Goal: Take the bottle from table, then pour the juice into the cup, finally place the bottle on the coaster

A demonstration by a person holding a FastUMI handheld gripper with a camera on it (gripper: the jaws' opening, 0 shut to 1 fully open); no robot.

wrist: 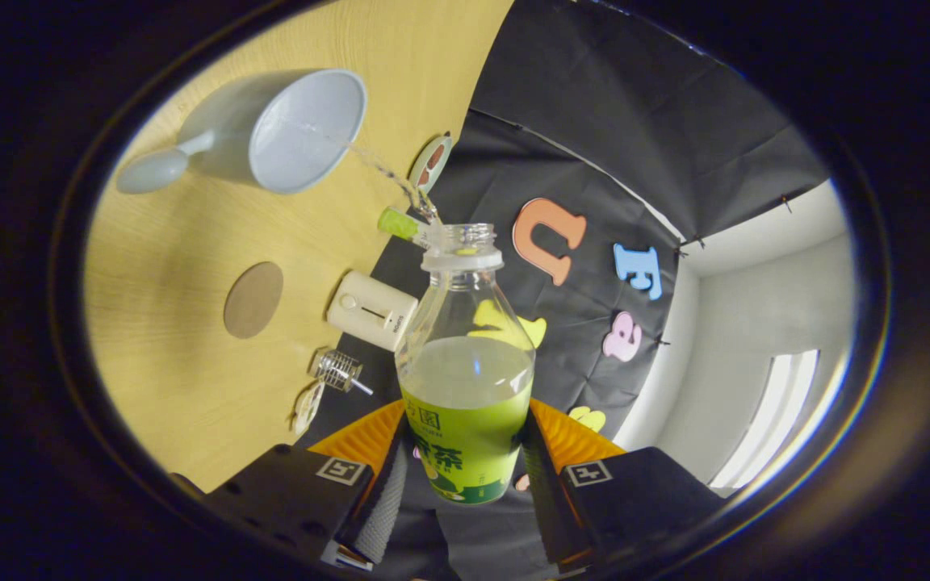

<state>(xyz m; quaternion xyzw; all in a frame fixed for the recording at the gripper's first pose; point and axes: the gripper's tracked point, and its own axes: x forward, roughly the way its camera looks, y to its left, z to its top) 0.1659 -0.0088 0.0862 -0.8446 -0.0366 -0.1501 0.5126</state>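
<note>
Gripping the bottle (465, 379) around its labelled lower part, the jaws (465, 476) press on it from both sides, one finger on each flank of the green label. Its cap is off and pale liquid fills roughly the lower half of its clear body, the liquid's surface lying level across the shoulder. From the open mouth a thin stream (384, 171) runs out and arcs across to the cup (295, 129), entering over the rim. This cup is pale blue-grey with a rounded handle on the side away from the bottle, and it sits on the light wooden table (182, 266), well in from the back edge. Between the fingers and the cup lies the round brown coaster (253, 299), flat on the wood, bare, and apart from everything else. Along the table's back edge, where it meets the black cloth wall, stands a row of small things: a cream box-shaped device (370, 310) with a round button, near the coaster; a small metal wire piece (339, 370) with a thin stem, closer to the fingers; and a flat pale item (307, 407) just beside it, too small to identify. Farther along that same edge, just past the bottle's mouth, are a green object (399, 223) and an oval patterned item (430, 161), near the cup. Beyond the cloth wall a white room wall is visible.
</note>
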